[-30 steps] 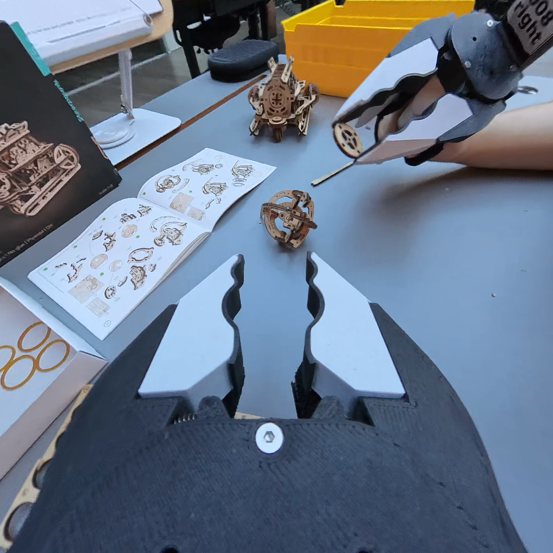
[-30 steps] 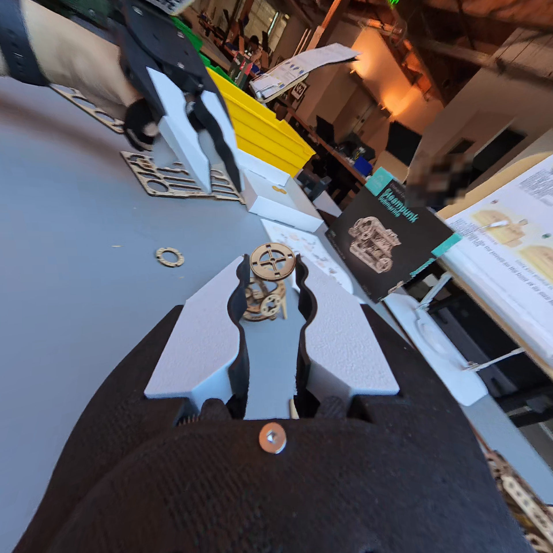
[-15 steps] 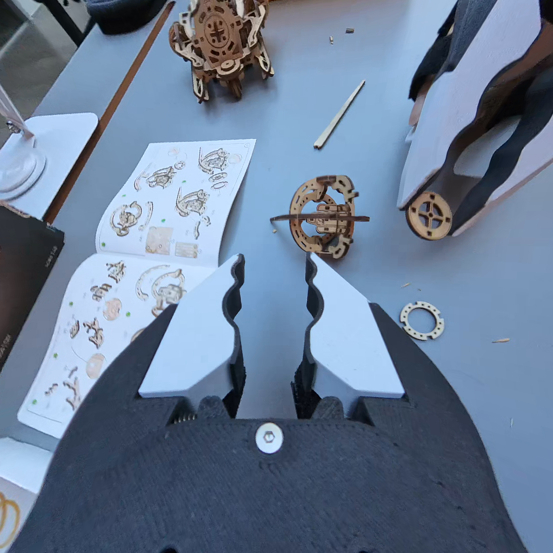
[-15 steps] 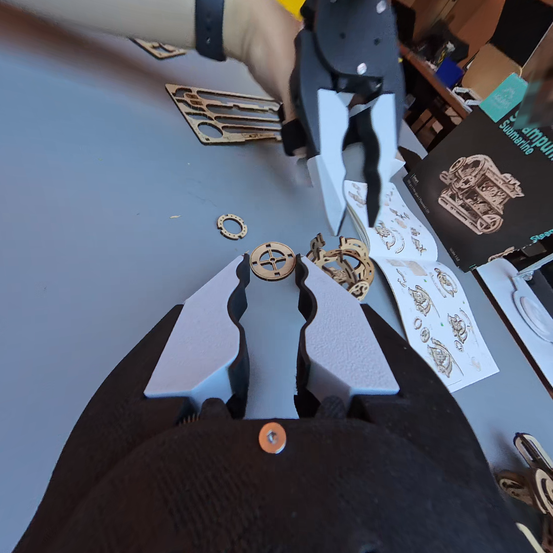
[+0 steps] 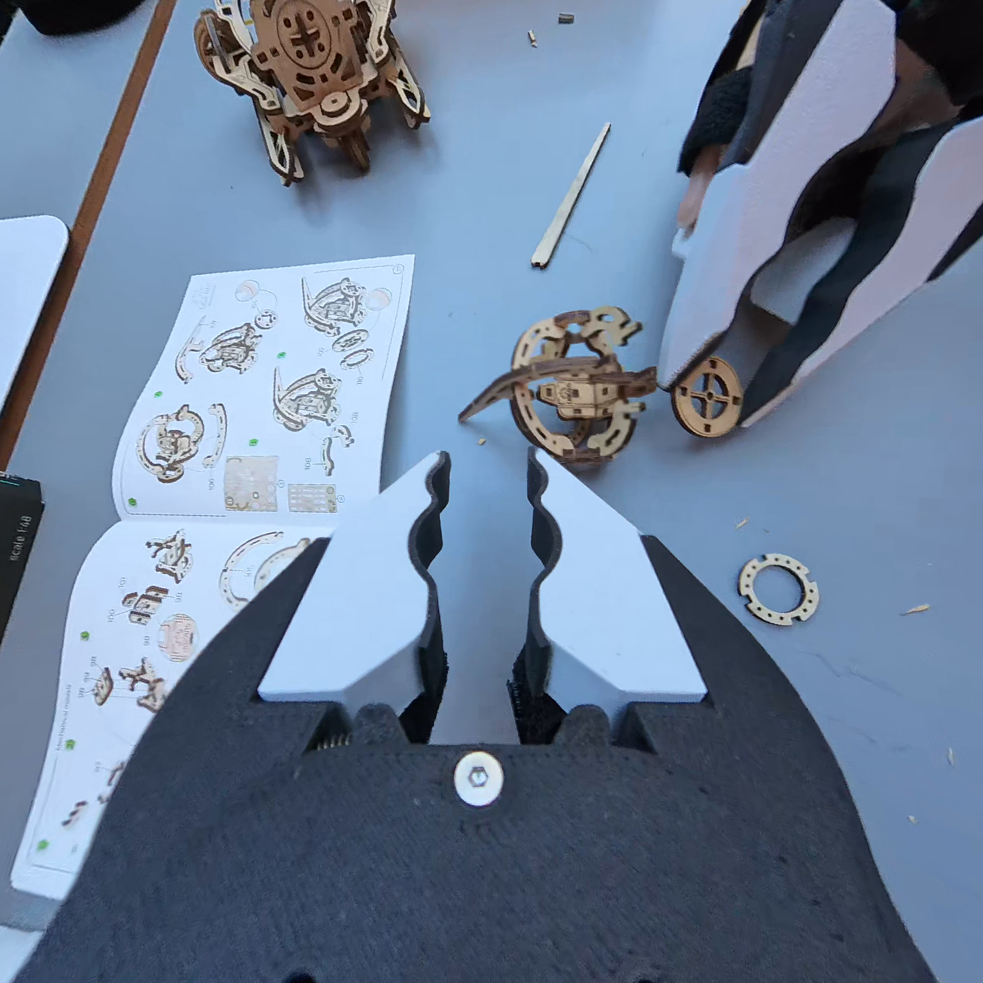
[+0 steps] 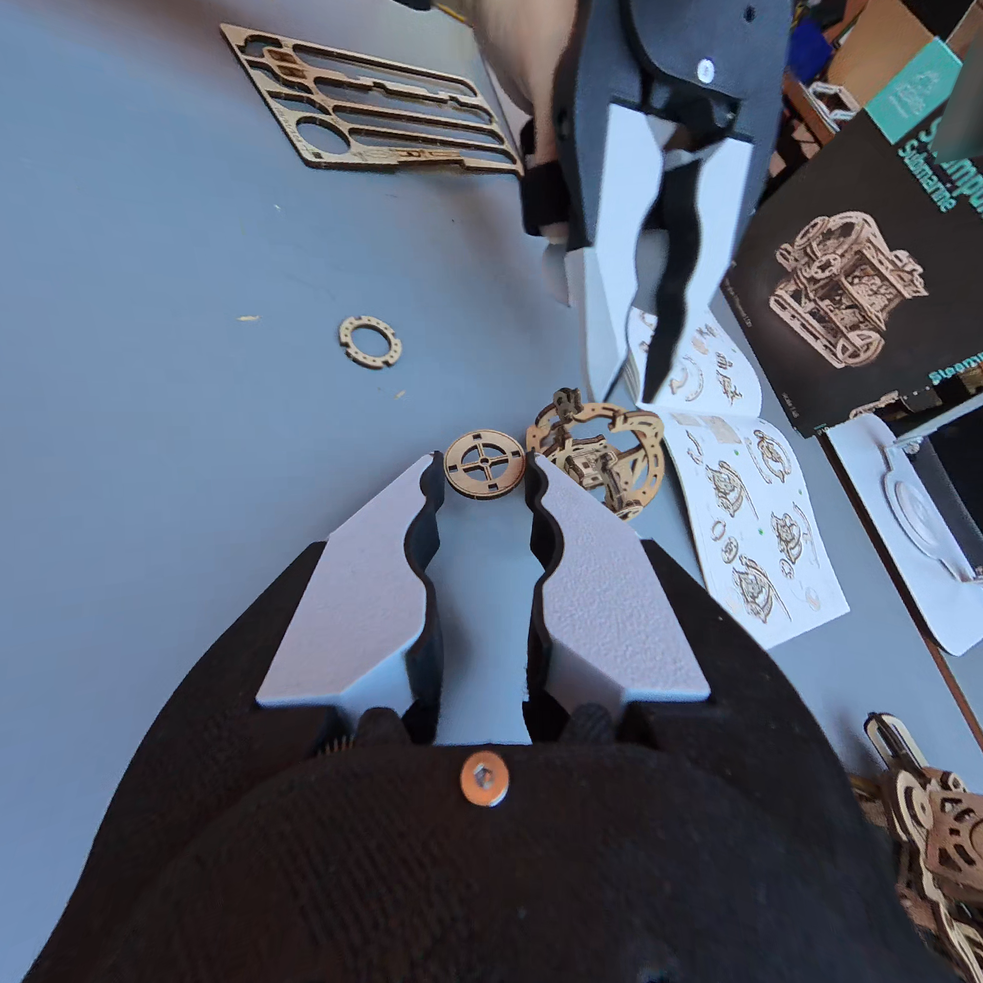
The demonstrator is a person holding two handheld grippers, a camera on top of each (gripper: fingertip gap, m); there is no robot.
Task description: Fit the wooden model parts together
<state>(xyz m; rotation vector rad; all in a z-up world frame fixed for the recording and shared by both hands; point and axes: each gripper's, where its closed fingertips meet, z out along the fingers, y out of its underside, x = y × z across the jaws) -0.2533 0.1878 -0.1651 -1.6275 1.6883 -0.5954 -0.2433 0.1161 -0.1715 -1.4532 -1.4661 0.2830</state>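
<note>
A round wooden ball-shaped assembly (image 5: 577, 391) of curved ribs stands on the grey table; it also shows in the right wrist view (image 6: 601, 460). My right gripper (image 6: 484, 463) is shut on a small spoked wooden disc (image 6: 484, 472) and holds it just left of the assembly. The same disc (image 5: 707, 396) shows in the left wrist view at the tips of the right gripper (image 5: 707, 393), close to the assembly's right end. My left gripper (image 5: 486, 460) is open and empty, just short of the assembly and above the table.
An open instruction booklet (image 5: 239, 425) lies left of the assembly. A built wooden model (image 5: 314, 80) stands farther back. A thin wooden stick (image 5: 572, 194) and a flat notched ring (image 5: 778, 589) lie loose. A cut-out plywood sheet (image 6: 372, 111) and a dark kit box (image 6: 861, 266) show in the right view. The thin wooden stick (image 5: 572, 194) sits 12 cm or so from the ends of my right fingers.
Both grippers have moved in toward the ball-shaped assembly. The right gripper has brought the spoked disc down beside it. The left gripper has stayed open.
</note>
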